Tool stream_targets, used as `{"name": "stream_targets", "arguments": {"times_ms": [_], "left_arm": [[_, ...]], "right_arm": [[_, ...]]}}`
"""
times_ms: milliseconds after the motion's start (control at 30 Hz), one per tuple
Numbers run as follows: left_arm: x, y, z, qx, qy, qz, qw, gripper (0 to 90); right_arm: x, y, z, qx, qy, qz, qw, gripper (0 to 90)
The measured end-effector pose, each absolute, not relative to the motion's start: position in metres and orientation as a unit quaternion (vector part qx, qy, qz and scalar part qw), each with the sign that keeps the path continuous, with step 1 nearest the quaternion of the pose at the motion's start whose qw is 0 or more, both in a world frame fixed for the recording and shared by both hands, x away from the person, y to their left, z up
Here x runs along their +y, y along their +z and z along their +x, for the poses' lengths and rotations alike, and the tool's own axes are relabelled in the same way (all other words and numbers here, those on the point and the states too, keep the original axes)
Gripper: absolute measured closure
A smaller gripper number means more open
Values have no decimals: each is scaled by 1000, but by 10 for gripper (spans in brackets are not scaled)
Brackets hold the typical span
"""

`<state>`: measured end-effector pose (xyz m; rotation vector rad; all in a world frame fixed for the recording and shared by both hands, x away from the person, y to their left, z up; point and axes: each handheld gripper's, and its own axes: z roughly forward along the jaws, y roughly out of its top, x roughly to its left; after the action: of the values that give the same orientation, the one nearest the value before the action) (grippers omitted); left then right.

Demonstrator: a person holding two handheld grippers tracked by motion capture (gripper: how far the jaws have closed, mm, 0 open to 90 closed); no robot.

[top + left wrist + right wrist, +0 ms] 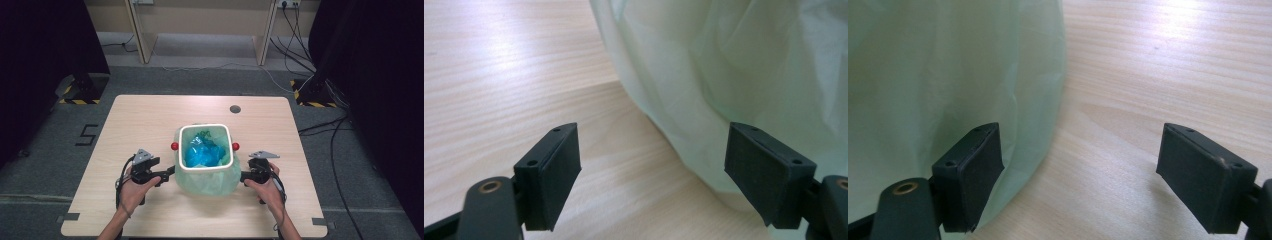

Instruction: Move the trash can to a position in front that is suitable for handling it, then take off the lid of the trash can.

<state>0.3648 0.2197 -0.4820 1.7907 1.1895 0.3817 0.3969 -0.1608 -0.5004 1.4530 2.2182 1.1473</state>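
Left tongs (169, 173) gape wide with nothing between them, just beside the bin (205, 159) mid-worktop (150, 115). Its pale green bag (207, 181) already lines it and folds over the rim, blue scrap inside. Right tongs (243, 176) gape too. Fitting looks done; only withdrawing seems left.

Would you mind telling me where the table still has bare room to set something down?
The table is bare behind the lined bin, up to the cable hole, and along both side edges. The near middle is crowded: the left gripper and right gripper flank the bin.
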Motion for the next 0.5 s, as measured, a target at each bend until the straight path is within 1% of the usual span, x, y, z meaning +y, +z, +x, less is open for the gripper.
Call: {"name": "stream_targets", "arguments": {"times_ms": [133, 367, 467, 500], "left_arm": [[226, -487, 358, 487, 155, 729, 456, 212], [230, -498, 352, 480, 155, 744, 438, 208], [227, -502, 348, 470, 155, 755, 430, 204], [223, -506, 345, 463, 158, 765, 418, 203]], "right_arm": [[-163, -501, 398, 761, 391, 501, 128, 182], [-164, -500, 399, 761, 392, 499, 130, 181], [-165, -501, 400, 761, 392, 501, 129, 181], [-166, -501, 401, 761, 391, 501, 130, 180]]}}
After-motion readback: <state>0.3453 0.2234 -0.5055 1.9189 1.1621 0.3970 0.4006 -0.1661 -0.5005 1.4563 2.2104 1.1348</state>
